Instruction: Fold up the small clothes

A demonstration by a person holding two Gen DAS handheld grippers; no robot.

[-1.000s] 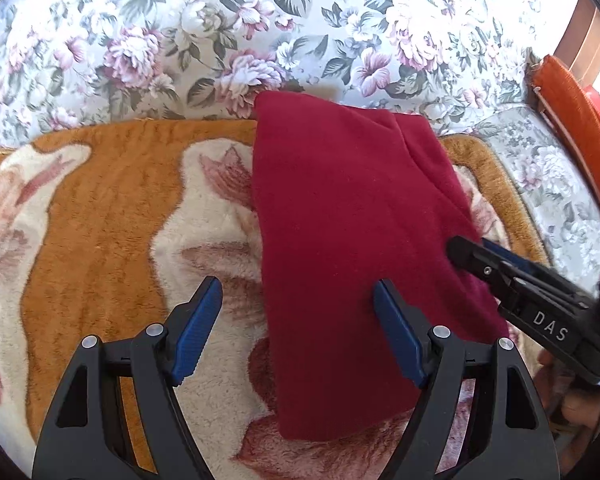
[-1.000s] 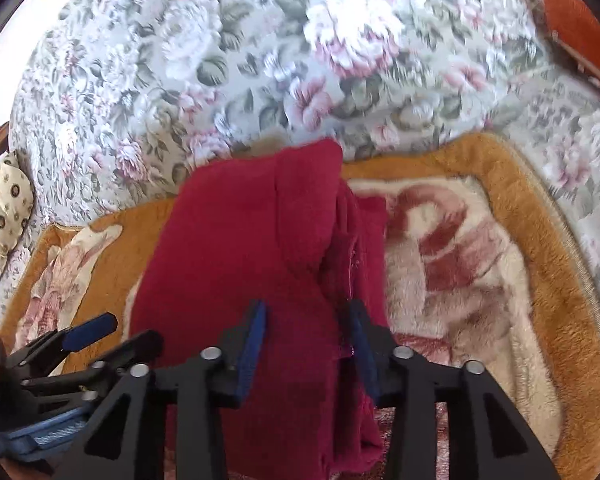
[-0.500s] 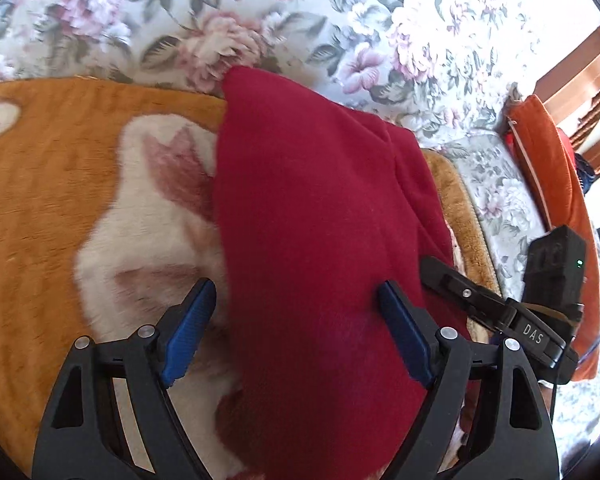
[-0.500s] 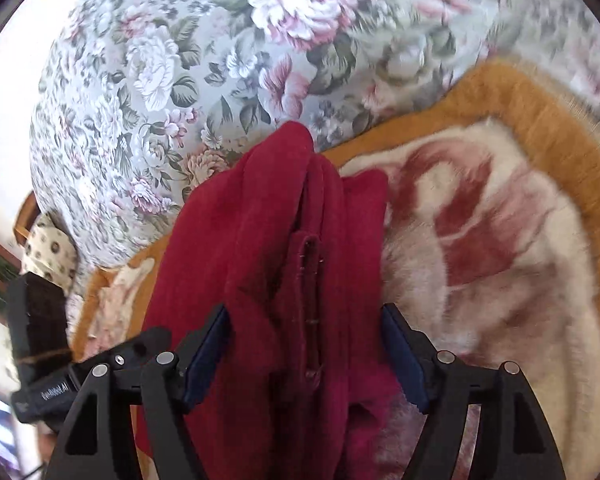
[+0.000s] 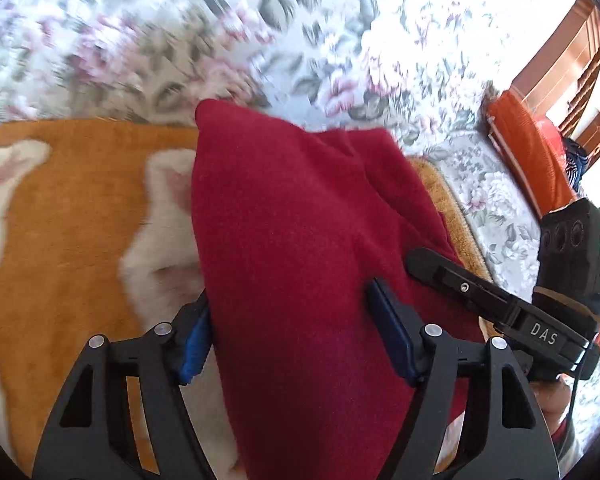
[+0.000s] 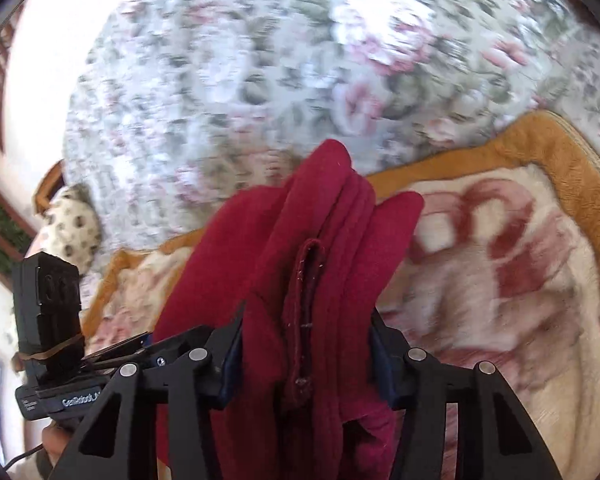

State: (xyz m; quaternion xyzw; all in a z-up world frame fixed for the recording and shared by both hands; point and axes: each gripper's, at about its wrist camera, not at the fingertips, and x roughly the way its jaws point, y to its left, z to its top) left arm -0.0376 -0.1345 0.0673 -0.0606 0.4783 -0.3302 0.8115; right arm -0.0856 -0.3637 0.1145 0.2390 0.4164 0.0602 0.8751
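Observation:
A folded dark red garment [image 5: 292, 240] lies on an orange and cream blanket [image 5: 68, 208]. My left gripper [image 5: 296, 328] straddles its near end, jaws apart, the cloth lying between and over them. In the right wrist view the garment [image 6: 300, 272] is bunched in thick layers, and my right gripper [image 6: 304, 348] has its jaws wide apart on either side of the bundle. The right gripper also shows in the left wrist view [image 5: 480, 300], against the garment's right edge. The left gripper shows in the right wrist view [image 6: 112, 356].
A floral sofa back [image 5: 300, 40] rises behind the blanket. An orange cushion [image 5: 528, 152] lies at the right end. A spotted cushion [image 6: 74, 224] sits at the left end. The blanket's orange border [image 6: 560, 140] runs along the right.
Both grippers moved in over the garment's near end. The right gripper's jaws opened wider than a second ago and now flank the bunched cloth. The view is blurred from motion.

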